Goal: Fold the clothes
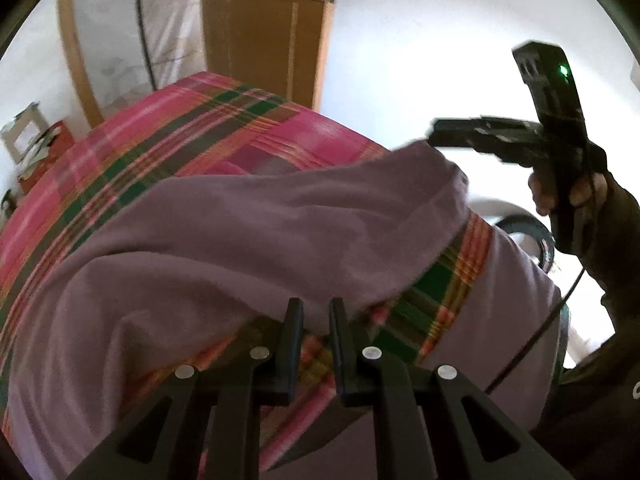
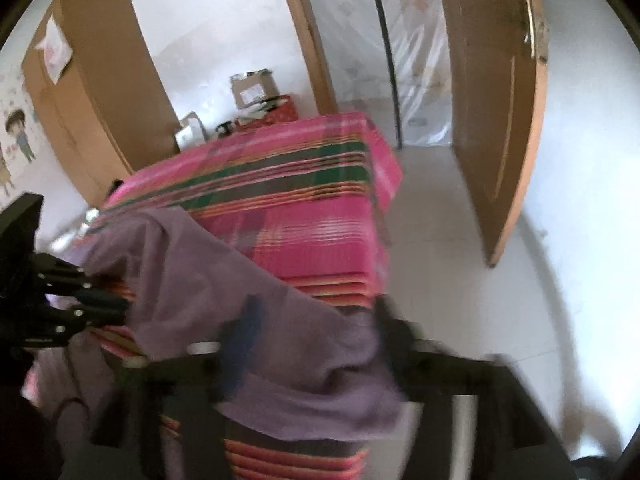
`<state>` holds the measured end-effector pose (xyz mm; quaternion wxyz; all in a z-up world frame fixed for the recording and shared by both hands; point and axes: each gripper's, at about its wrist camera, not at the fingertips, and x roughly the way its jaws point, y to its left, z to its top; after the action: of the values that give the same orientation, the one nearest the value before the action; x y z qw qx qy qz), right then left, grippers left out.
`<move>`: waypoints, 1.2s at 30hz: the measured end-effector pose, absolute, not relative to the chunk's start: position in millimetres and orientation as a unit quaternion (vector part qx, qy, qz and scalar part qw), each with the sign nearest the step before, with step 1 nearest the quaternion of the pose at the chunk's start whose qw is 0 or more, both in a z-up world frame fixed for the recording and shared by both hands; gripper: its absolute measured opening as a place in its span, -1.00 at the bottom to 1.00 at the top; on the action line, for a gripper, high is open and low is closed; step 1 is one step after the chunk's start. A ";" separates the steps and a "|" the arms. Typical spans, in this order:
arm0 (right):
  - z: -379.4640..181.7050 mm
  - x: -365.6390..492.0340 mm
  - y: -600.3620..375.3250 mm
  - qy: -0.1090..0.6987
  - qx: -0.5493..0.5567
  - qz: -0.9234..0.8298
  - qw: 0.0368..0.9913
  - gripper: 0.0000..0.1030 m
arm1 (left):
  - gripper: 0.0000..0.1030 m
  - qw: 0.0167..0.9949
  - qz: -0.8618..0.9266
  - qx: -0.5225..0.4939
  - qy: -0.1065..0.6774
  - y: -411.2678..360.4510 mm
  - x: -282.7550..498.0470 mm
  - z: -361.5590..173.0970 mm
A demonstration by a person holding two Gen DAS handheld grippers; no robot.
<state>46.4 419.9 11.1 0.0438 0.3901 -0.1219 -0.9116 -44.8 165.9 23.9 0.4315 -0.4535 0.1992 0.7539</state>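
1. Pink plaid cloth [image 1: 224, 120] covers the table, with white walls, a wooden door [image 2: 496, 112] and a tall brown cabinet [image 2: 100, 92] behind it.
2. On that cloth lies a purple garment [image 1: 248, 216], bunched and partly doubled over, its near folds spilling toward both cameras.
3. Left gripper [image 1: 316, 312] sits low at the garment's near edge, fingers close together with a narrow gap showing plaid between them; the tips touch the underside of a purple fold, but whether any fabric is pinched there, I cannot tell.
4. From the right wrist view, that same left gripper [image 2: 120, 306] comes in from the left side, its tips buried in the purple folds.
5. Right gripper [image 2: 320, 344] stands spread wide, heavily blurred; the garment's loose end drapes between and over its fingers, and neither pad presses on it.
6. From the left wrist view, the right gripper [image 1: 444, 132] hangs above the garment's far corner, held by a hand [image 1: 560, 192] in a dark sleeve [image 1: 616, 216].
7. A black cable [image 1: 532, 340] trails down beside that sleeve.
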 end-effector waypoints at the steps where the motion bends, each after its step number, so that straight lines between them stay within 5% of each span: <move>1: 7.6 42.3 416.4 -0.121 0.398 -0.908 0.046 0.44 | -0.75 0.423 0.761 -0.452 0.193 159.6 -49.8 27.1; 14: -29.8 6.6 367.5 0.003 0.470 -0.883 0.001 0.33 | -0.75 0.297 0.818 -0.473 0.136 90.1 -121.4 29.1; 17: -26.6 7.9 363.8 0.026 0.465 -0.885 -0.005 -0.25 | -0.75 0.279 0.822 -0.475 0.146 85.5 -128.7 23.7; 18: -25.5 7.1 364.8 0.028 0.464 -0.886 -0.010 -0.59 | -0.75 0.277 0.821 -0.478 0.144 83.6 -131.1 22.0; 20: -23.6 4.9 370.0 0.023 0.464 -0.885 -0.008 -0.83 | -0.75 0.276 0.819 -0.483 0.139 80.5 -135.0 19.3; 36: 2.2 -57.1 416.7 0.062 0.416 -0.904 -0.076 -0.88 | -0.75 0.304 0.790 -0.503 0.174 88.4 -124.7 4.1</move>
<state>-57.1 416.7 2.2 -0.0762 0.4161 0.0623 -0.9040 -124.7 88.4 4.1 0.3036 -0.5032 0.1741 0.7901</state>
